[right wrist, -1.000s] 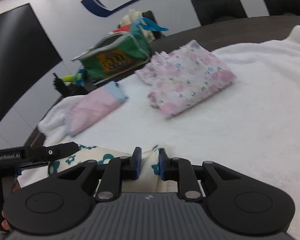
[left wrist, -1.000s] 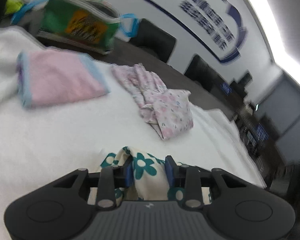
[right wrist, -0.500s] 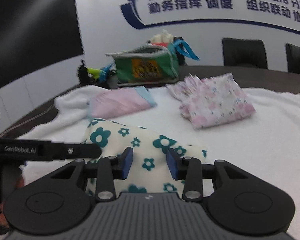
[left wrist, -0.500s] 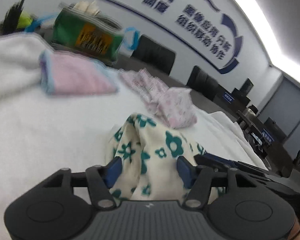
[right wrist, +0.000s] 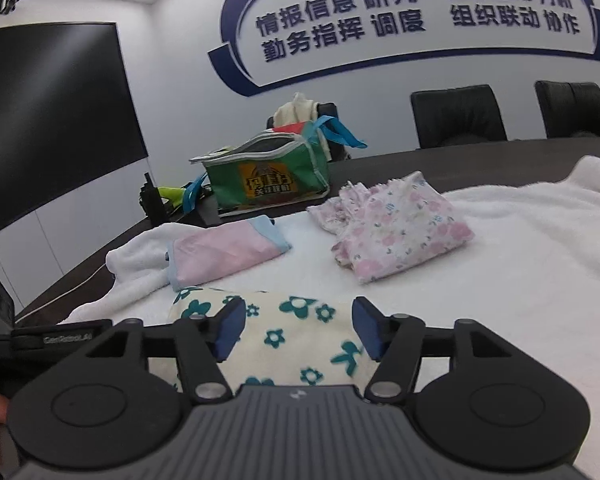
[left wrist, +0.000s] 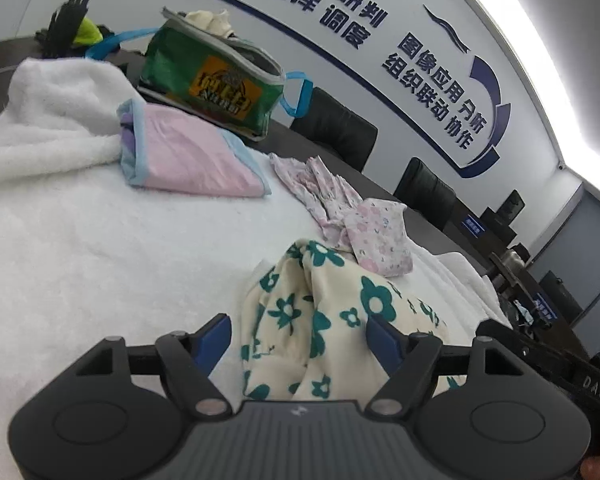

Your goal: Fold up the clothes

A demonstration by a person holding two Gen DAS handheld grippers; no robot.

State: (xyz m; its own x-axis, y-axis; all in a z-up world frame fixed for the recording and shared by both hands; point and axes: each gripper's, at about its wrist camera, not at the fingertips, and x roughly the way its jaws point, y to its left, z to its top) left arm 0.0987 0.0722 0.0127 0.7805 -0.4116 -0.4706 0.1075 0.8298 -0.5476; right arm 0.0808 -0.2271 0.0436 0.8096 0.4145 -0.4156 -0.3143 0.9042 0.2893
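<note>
Three garments are seen on the white towel [right wrist: 520, 280]: a cream garment [right wrist: 296, 336] with teal flowers nearest, a folded pink garment [right wrist: 224, 256] far left, a pink floral garment [right wrist: 400, 232] far right. One green bag [right wrist: 268, 176] is placed on the dark table [right wrist: 460, 160] behind, pale cloth stuffed in its top. Two black chairs are counted in the right view. Left gripper [left wrist: 300, 340] and right gripper [right wrist: 298, 328] are both spread wide, nothing clamped; the cream garment lies rumpled between each pair of jaws.
</note>
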